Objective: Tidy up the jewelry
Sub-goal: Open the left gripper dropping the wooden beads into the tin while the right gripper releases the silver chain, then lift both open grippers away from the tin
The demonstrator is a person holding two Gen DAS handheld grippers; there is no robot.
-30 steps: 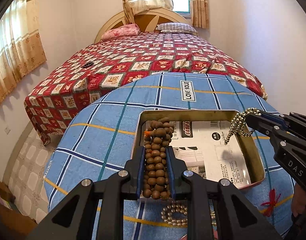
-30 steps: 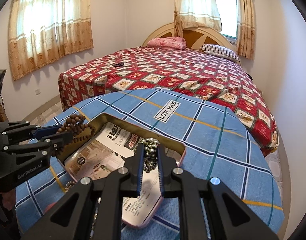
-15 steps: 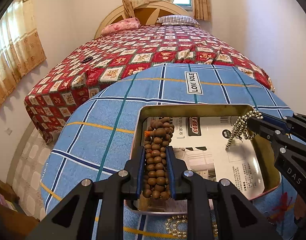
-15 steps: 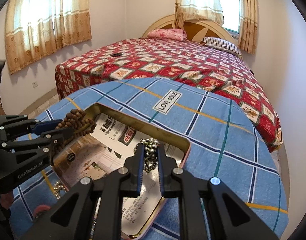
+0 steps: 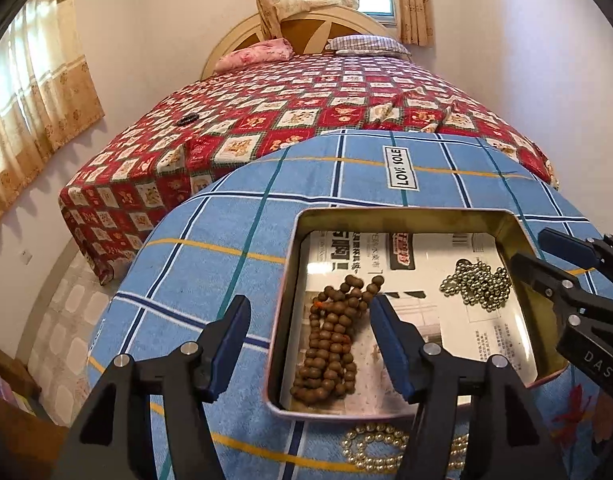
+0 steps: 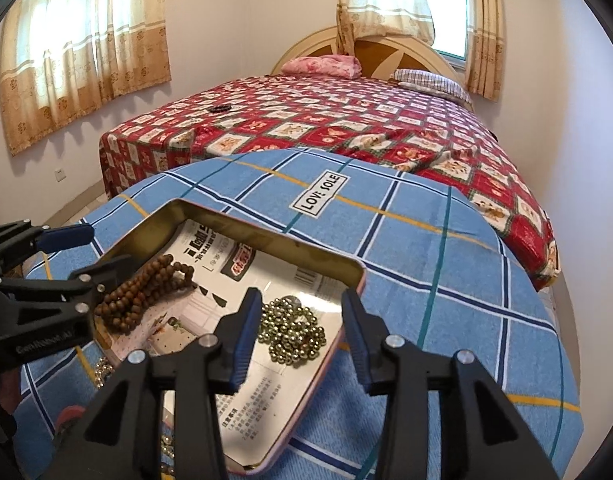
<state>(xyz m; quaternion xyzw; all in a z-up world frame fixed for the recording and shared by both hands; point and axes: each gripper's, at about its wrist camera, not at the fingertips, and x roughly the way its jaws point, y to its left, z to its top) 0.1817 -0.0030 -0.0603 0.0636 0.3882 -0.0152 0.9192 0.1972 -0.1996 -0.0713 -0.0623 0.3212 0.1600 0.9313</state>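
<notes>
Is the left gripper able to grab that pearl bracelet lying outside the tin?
Probably yes. The pearl bracelet lies bare on the cloth just below the open left gripper, outside the tin; nothing covers it.

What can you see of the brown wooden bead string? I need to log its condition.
The brown wooden bead string is a long strand of round matt beads, bunched in a loose elongated heap with a small orange bit near one end. It lies on the printed paper lining the shallow metal tin, along its left side. The open left gripper straddles it, jaws just opened, not touching.
</notes>
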